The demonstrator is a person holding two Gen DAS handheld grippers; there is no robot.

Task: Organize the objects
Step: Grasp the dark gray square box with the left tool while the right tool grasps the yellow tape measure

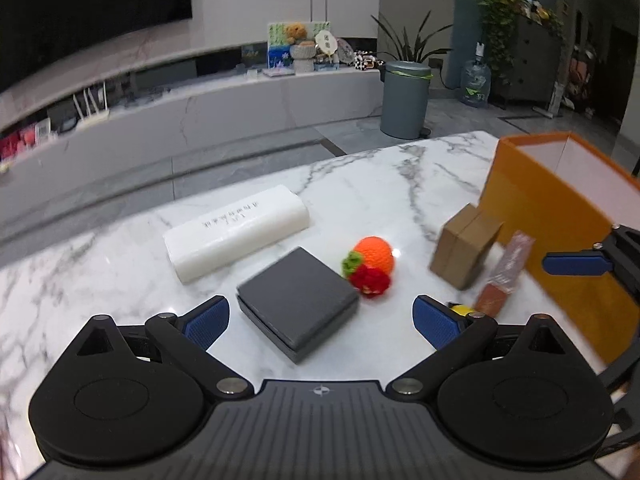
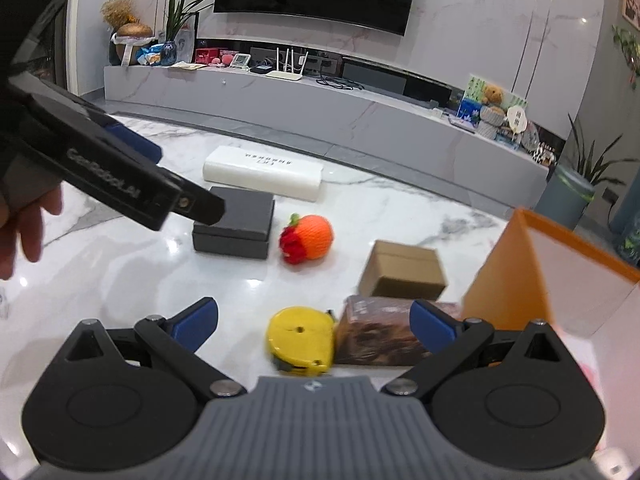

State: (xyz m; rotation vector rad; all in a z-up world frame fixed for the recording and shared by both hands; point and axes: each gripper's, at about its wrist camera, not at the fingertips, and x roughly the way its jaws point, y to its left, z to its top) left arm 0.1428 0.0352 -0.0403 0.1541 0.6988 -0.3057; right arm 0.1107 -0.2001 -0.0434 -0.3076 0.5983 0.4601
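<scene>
The white marbled bench (image 1: 120,280) is carrying everything I am sorting. The tall open orange cardboard box (image 1: 552,216) is standing at its right end, and the long white block (image 1: 236,236) is lying farther back. My left claw (image 1: 320,320) is hovering released, straddling the flat dark grey lidded box (image 1: 296,300) directly ahead. My right claw (image 2: 314,322), also released and empty, is pointing at the yellow tape measure (image 2: 302,340) just ahead between its fingers, nearer this hand, with the brown wrapped packet (image 2: 380,332) touching its right.
</scene>
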